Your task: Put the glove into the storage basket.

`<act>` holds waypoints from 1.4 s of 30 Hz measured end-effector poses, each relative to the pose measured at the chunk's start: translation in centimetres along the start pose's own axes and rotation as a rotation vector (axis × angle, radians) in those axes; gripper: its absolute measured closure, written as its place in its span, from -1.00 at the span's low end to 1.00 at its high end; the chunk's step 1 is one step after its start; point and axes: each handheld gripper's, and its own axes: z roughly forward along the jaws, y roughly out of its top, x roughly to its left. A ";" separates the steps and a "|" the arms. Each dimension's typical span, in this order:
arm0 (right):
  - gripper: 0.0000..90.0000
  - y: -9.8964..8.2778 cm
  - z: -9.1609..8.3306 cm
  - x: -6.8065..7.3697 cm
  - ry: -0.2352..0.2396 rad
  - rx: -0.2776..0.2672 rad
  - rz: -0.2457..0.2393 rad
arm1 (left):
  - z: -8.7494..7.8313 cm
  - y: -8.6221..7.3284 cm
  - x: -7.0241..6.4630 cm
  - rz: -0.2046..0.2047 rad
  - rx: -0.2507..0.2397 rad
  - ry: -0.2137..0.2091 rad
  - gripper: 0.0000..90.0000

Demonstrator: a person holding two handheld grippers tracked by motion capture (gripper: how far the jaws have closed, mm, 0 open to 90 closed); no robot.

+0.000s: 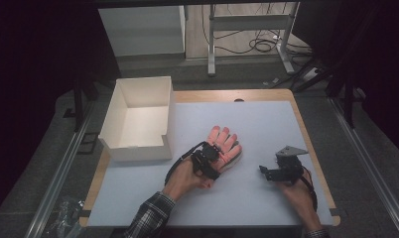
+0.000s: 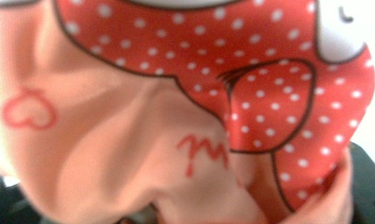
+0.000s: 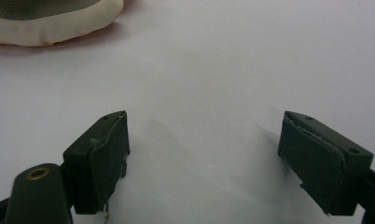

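Dark curtains and a grey floor ring a wooden bench (image 1: pixel 306 130) topped with a pale blue-white mat (image 1: pixel 267 134); behind it stand a metal frame and loose cables. At the mat's far left sits an open white cardboard box (image 1: pixel 138 116), its near wall cut lower at one corner.

Near the middle of the mat lies a pink glove (image 1: pixel 223 144), its digits pointing away from the person. In the left gripper view the fabric is close and blurred — pale pink cloth with an outlined red heart, a red patch with white polka dots, and red script that starts with what looks like an "M"; the rest cannot be read.

Left gripper (image 1: pixel 207 159) lies on the glove's near end, the hand under it angled up and to the right, a plaid sleeve (image 1: pixel 150 215) behind. Whether its fingers pinch the cloth I cannot tell.

Right gripper (image 1: pixel 268 173) rests low over bare mat, well to the right of the glove, pointing left — its fingers (image 3: pixel 99 158) stand spread wide with nothing between them.
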 end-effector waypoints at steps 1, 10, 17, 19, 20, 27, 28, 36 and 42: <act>-0.63 0.0 0.0 0.0 0.000 0.000 0.000 | -0.1 0.0 0.2 0.005 -0.003 -0.009 -0.09; -0.63 0.0 0.0 0.0 -0.001 0.000 0.000 | -1.5 0.7 1.1 -0.010 -0.032 0.019 -0.09; -0.63 0.0 0.0 0.0 -0.001 0.000 0.000 | -3.9 1.7 2.2 -0.045 -0.039 0.036 -0.10; -0.63 0.0 0.0 0.0 -0.001 0.000 0.001 | -4.5 2.1 2.6 -0.062 -0.041 0.037 -0.11; -0.63 0.0 0.0 0.0 -0.001 -0.002 0.002 | -4.8 2.2 2.8 -0.064 -0.043 0.040 -0.11; -0.63 0.0 0.0 0.0 -0.002 -0.003 0.000 | -6.6 3.0 4.0 -0.107 -0.063 0.049 -0.12; -0.63 0.0 0.0 0.0 -0.001 -0.002 0.001 | -7.0 3.2 4.2 -0.111 -0.064 0.054 -0.12; -0.63 0.0 0.0 0.0 0.000 -0.002 0.002 | -9.8 4.9 5.4 -0.107 -0.050 0.108 -0.13; -0.63 0.0 0.0 0.0 0.000 -0.002 0.002 | -11.7 5.9 6.7 -0.148 -0.070 0.129 -0.13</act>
